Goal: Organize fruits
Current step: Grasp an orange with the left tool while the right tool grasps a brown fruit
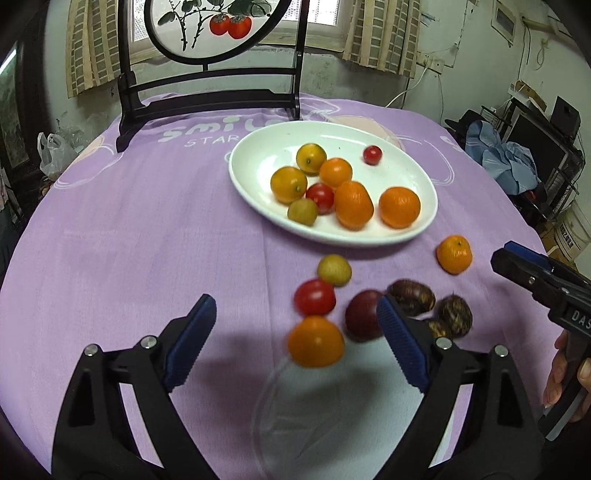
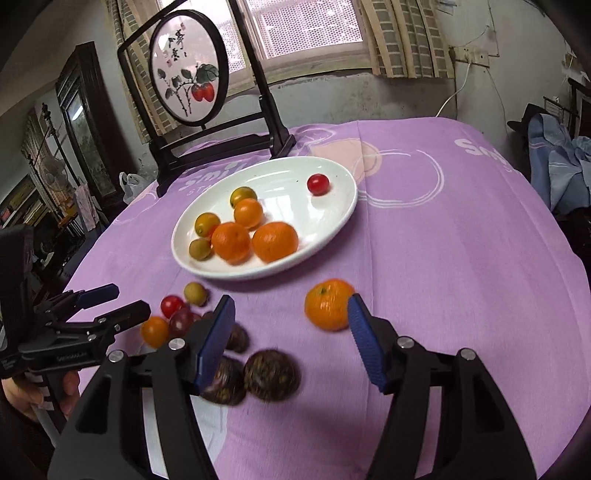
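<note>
**Loose fruit below a half-filled white plate on a lilac cloth**

A lilac tablecloth with white lettering [image 1: 129,221] covers the round table and fills most of both wrist views. In the lower centre of the left wrist view the left gripper [image 1: 295,321] has its blue-padded fingers spread wide, holding nothing; a small orange kumquat [image 1: 316,341] sits between them on the cloth. Just above it lie a red cherry tomato [image 1: 314,297], a yellow-green round fruit [image 1: 334,270] and a dark purple plum-like fruit [image 1: 362,314]. Beside these, partly behind the right-hand finger, are brown rough-skinned round fruits [image 1: 412,297].

In the lower half of the right wrist view the right gripper [image 2: 291,325] is likewise spread and empty. A loose orange mandarin [image 2: 328,303] lies at the tip of its right-hand finger, and I cannot tell if they touch. The brown fruits sit against its left-hand finger.

Farther up, near the centre of both frames, a white oval ceramic plate [image 1: 369,236] holds mandarins, kumquats, a yellow-green fruit and two cherry tomatoes, one alone toward the far rim.

At the top of the frames a black wooden stand with a round painted panel of red fruit [image 1: 207,26] stands on the table's far edge. Behind it are a window with checked beige curtains [image 1: 380,33] and a stained wall. A blue cloth heap [image 1: 502,155] lies at the right edge.
</note>
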Tool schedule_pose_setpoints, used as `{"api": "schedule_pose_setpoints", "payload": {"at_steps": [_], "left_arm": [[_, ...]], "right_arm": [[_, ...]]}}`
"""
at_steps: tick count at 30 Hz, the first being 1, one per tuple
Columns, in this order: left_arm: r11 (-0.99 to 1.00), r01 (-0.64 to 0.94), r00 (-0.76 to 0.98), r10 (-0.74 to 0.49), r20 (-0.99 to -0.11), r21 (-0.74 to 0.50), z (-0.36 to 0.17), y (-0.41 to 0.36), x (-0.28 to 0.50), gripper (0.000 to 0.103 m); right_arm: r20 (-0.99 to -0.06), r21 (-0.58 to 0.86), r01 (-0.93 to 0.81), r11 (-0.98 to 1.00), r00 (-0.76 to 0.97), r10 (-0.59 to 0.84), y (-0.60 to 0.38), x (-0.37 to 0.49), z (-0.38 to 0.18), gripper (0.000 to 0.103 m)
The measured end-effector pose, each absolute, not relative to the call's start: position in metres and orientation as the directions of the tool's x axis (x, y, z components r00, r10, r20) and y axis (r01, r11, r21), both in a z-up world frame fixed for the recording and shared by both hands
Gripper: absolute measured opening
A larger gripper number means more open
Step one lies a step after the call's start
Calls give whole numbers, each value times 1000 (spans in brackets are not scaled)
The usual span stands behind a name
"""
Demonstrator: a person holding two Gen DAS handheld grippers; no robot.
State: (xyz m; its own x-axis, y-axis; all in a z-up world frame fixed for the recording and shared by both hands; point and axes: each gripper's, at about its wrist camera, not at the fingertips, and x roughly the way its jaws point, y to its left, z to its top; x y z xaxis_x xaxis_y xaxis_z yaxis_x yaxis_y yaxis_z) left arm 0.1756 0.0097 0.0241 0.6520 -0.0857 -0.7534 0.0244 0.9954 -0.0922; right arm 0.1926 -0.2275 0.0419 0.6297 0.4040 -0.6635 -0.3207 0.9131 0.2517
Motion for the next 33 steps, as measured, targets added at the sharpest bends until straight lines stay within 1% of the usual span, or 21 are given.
{"api": "schedule_pose_setpoints", "payload": {"at_steps": [5, 11, 14, 15, 16, 17, 18, 19, 20, 26, 33], "left_arm": [[996, 34, 668, -81, -739, -79, 12, 14, 156, 90], [996, 67, 638, -83, -766, -52, -3, 7, 156, 90], [996, 74, 631, -81, -771, -44, -10, 4, 159, 89], [997, 72, 626, -77, -776, -41, -13, 4, 161, 87], [996, 76, 617, -84, -783, -46, -16, 3, 163, 79], [995, 82, 606, -92, -790, -53, -18, 3, 166, 60], [996, 83, 605, -84, -792, -42, -20, 2, 167, 59], [994, 103, 612, -88, -786, -31, -18, -1, 167, 42], [993, 113, 608, -88, -789, -23, -17, -3, 166, 40], [993, 109, 606, -105, -788, -48, -11, 1, 163, 39], [990, 123, 601, -131, -789, -71, -9, 1, 161, 39]], "right_arm": [[-677, 208, -342, 916, 626, 387, -228, 170, 33, 63], [-701, 169, -330, 929, 622, 349, -224, 171, 27, 63], [-697, 157, -346, 925, 625, 352, -221, 167, 29, 63], [-695, 153, -351, 924, 626, 352, -220, 166, 29, 63], [-695, 147, -357, 923, 627, 353, -219, 165, 30, 63], [-696, 140, -363, 921, 626, 353, -217, 164, 30, 63], [-697, 137, -370, 919, 623, 355, -215, 163, 30, 63], [-699, 133, -377, 917, 620, 356, -214, 163, 29, 63], [-704, 126, -384, 915, 615, 355, -212, 162, 29, 63], [-768, 28, -402, 915, 578, 278, -202, 164, 14, 63], [-819, -15, -433, 901, 522, 237, -189, 168, -12, 63]]}}
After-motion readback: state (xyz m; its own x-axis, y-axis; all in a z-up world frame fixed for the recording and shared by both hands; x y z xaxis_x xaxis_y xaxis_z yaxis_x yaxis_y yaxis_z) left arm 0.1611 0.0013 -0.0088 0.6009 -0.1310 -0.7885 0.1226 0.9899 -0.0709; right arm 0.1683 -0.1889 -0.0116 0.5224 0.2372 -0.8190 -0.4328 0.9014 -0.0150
